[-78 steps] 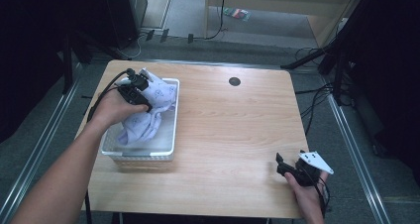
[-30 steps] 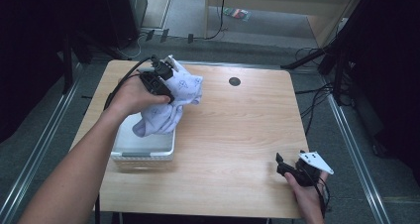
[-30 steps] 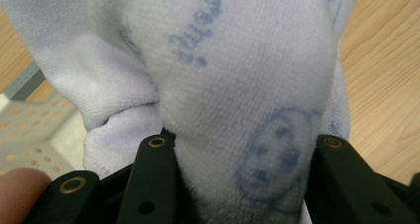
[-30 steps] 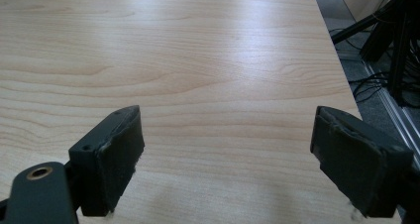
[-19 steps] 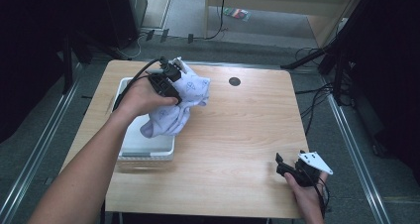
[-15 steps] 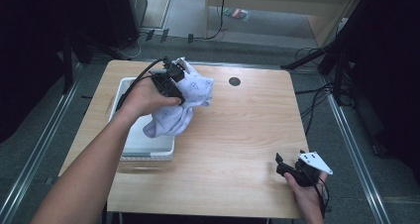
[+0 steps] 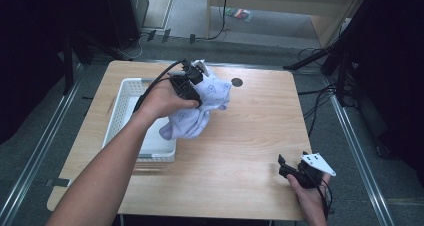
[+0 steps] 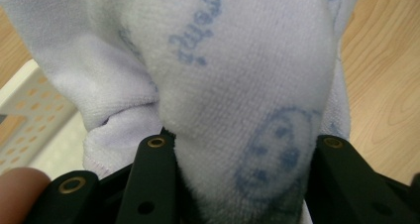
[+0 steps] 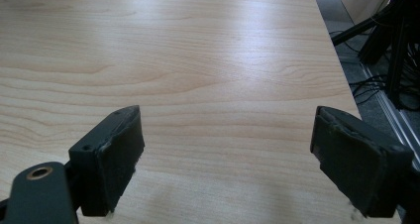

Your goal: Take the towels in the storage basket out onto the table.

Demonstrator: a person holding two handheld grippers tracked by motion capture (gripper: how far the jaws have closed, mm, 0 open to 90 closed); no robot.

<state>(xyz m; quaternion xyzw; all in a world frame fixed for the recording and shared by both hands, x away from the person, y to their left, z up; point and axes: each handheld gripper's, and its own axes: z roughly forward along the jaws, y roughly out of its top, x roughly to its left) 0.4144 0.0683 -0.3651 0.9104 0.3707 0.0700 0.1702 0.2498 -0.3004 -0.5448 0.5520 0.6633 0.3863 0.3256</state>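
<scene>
Wooden table point(image 7: 240, 151) carries a white basket point(image 7: 131, 102) at its left side. Left gripper point(image 7: 189, 82) is clamped on a pale printed cloth point(image 7: 200, 106), held bunched above the table just right of the basket. Right gripper point(image 7: 290, 170) rests near the front right corner, jaws wide apart over bare wood.

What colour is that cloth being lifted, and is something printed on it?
The cloth is pale lilac-white with blue printed faces and writing, clearest in the left gripper view.

Bare forearms, black left gripper point(image 7: 187, 83) with brass screws and black cable, grey-plated black right gripper point(image 7: 299, 170)
</scene>
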